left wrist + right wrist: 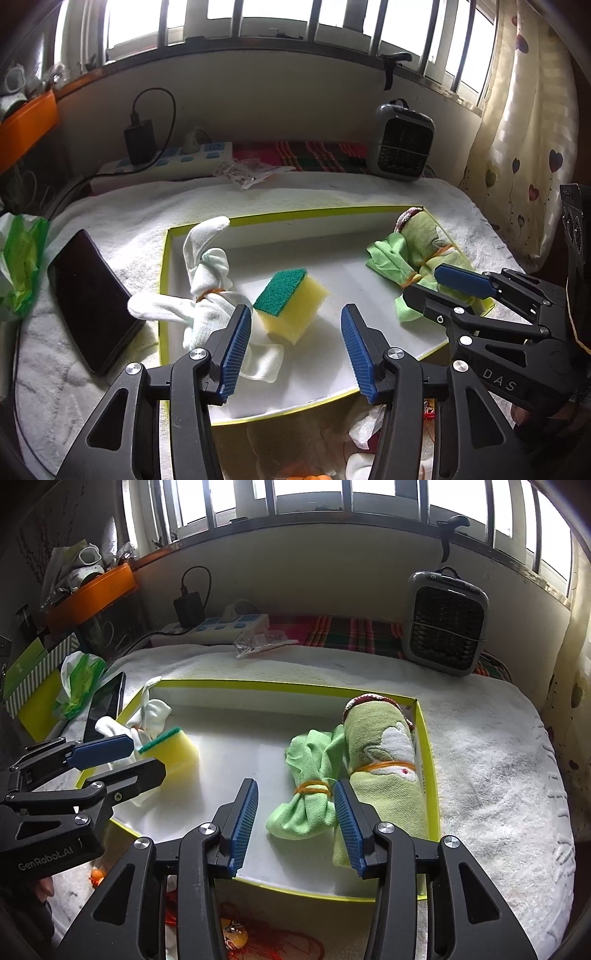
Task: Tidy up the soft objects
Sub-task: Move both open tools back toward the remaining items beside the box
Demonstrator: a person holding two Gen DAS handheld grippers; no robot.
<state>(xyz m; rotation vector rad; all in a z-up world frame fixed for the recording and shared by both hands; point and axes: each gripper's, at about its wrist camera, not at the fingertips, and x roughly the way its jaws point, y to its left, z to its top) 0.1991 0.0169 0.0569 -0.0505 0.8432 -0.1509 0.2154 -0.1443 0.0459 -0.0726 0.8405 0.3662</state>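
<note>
Both grippers hang over the tray (168, 258), a shallow white one with a yellow-green rim, set on a white towel (122, 218). The left gripper (293, 347) has its blue pads spread apart with nothing pinched — the sponge (291, 299), yellow with a green scrub face, sits on the tray floor just ahead of the gap, tilted on an edge, clear of both pads. Beside its left finger lies the white cloth (210, 273), bunched and tied with an orange band, partly draped over the tray's left rim. Over to the right gripper (295, 823) — fingers released too, the green cloth (310, 790) lying between them with its banded waist near the right pad, though I cannot tell whether that pad touches it. Just right of it, against the tray's right wall, lies the rolled towel (380, 746), pale green with a white motif, also banded in orange. Everything soft is inside the tray. Off to the left, a dark phone (92, 299) lies on the white towel, and a small grey fan (445, 624) stands at the back.
</note>
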